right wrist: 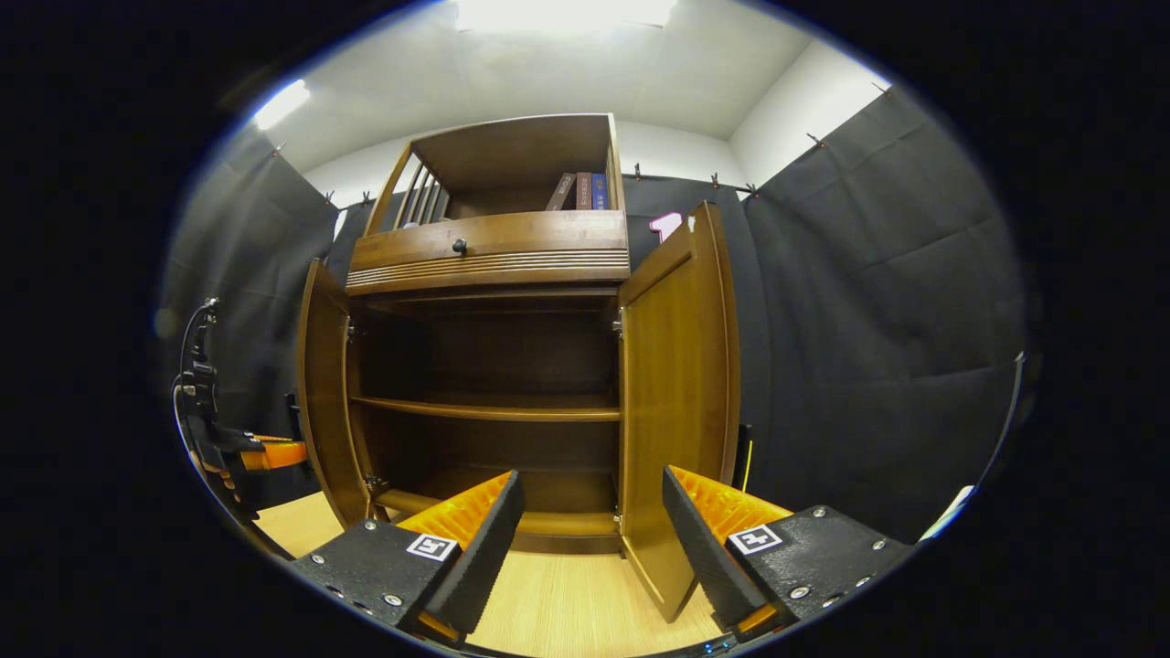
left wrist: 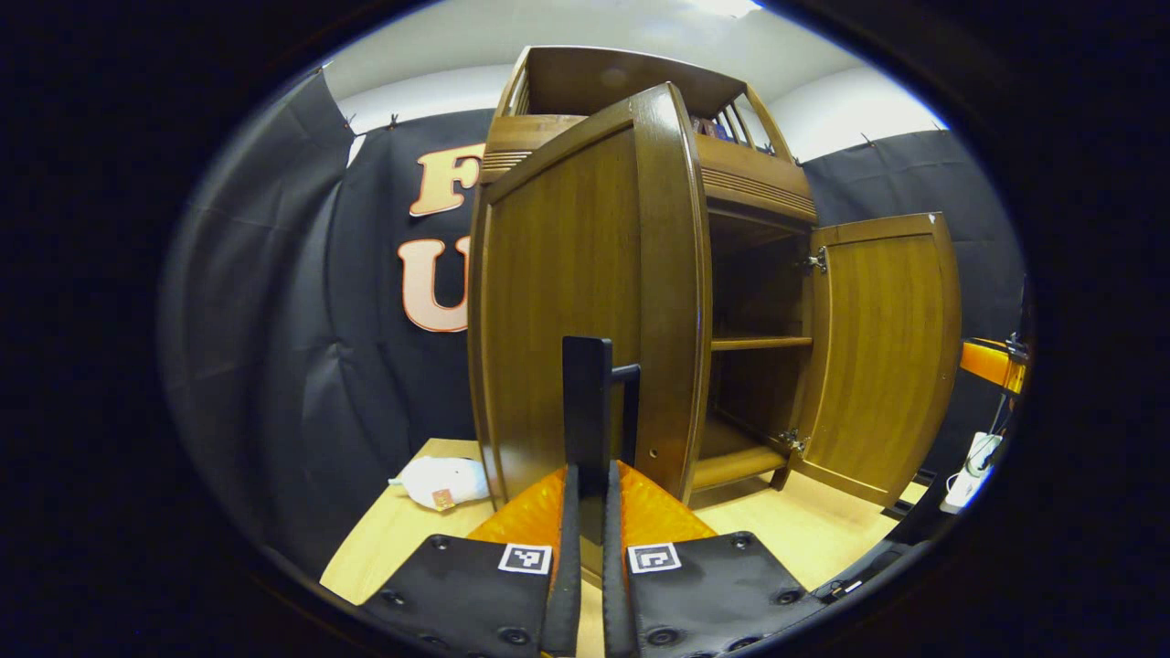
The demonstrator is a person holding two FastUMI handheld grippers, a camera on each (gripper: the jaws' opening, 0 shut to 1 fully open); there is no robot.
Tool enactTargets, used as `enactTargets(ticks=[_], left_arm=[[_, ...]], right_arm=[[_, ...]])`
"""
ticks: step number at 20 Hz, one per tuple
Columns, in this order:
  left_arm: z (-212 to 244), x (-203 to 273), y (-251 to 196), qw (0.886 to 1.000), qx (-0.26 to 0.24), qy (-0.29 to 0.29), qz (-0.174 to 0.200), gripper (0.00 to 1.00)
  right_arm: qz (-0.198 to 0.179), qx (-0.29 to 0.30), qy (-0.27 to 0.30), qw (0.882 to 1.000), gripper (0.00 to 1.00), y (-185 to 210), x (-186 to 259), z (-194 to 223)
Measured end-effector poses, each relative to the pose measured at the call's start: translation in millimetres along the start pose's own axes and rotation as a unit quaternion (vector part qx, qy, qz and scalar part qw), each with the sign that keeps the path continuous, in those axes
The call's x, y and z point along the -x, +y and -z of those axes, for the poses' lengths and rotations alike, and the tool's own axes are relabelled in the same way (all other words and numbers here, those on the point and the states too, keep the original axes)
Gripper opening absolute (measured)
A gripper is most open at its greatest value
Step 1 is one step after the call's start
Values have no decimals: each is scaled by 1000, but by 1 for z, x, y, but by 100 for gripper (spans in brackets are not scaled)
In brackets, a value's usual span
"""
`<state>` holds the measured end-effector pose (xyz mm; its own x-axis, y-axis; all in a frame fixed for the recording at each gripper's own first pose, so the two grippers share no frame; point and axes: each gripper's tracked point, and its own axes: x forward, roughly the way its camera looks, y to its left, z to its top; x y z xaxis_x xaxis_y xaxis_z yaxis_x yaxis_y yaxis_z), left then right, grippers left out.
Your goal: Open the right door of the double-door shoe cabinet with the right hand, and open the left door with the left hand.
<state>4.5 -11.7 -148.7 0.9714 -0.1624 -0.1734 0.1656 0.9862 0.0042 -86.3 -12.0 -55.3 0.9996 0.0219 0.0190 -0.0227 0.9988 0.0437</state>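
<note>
Left claw pulls the last door open; right claw waits, done.

The left claw [left wrist: 585, 512] is pressed tight on the thin black bar handle [left wrist: 587, 402] of the brown wooden left door [left wrist: 567, 302], which stands swung out. The right claw [right wrist: 585, 539] is spread wide and holds nothing, just before the open brown wooden right door [right wrist: 681, 384]. I think the next move is to let go. The tall brown wooden shoe cabinet [right wrist: 489, 251] on the pale wood surface [right wrist: 558, 608] has two doors, one drawer knob, and one inside shelf.
</note>
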Motion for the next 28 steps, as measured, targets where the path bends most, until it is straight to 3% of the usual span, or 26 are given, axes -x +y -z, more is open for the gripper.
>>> enactTargets(ticks=[1,6,7,14,15,16,28], left_arm=[[-2,4,5,1000,0,-1,-4,13],[-1,16,30,1000,8,-2,-19,16],[2,27,43,1000,8,-1,-28,7],[-1,28,81,998,7,-1,-57,7],[0,29,83,998,7,0,-58,11],[0,29,85,998,4,1,-57,7],[-2,39,128,998,6,0,-69,7]], right_arm=[[-4,-1,0,1000,92,3,-1,0],[-17,-6,2,1000,92,21,-5,3],[-21,-7,4,1000,92,26,-7,4],[-38,-2,11,999,92,52,-21,10],[-39,-1,11,999,92,54,-23,10],[-40,-1,12,999,92,57,-24,11],[-45,5,21,999,92,78,-42,15]])
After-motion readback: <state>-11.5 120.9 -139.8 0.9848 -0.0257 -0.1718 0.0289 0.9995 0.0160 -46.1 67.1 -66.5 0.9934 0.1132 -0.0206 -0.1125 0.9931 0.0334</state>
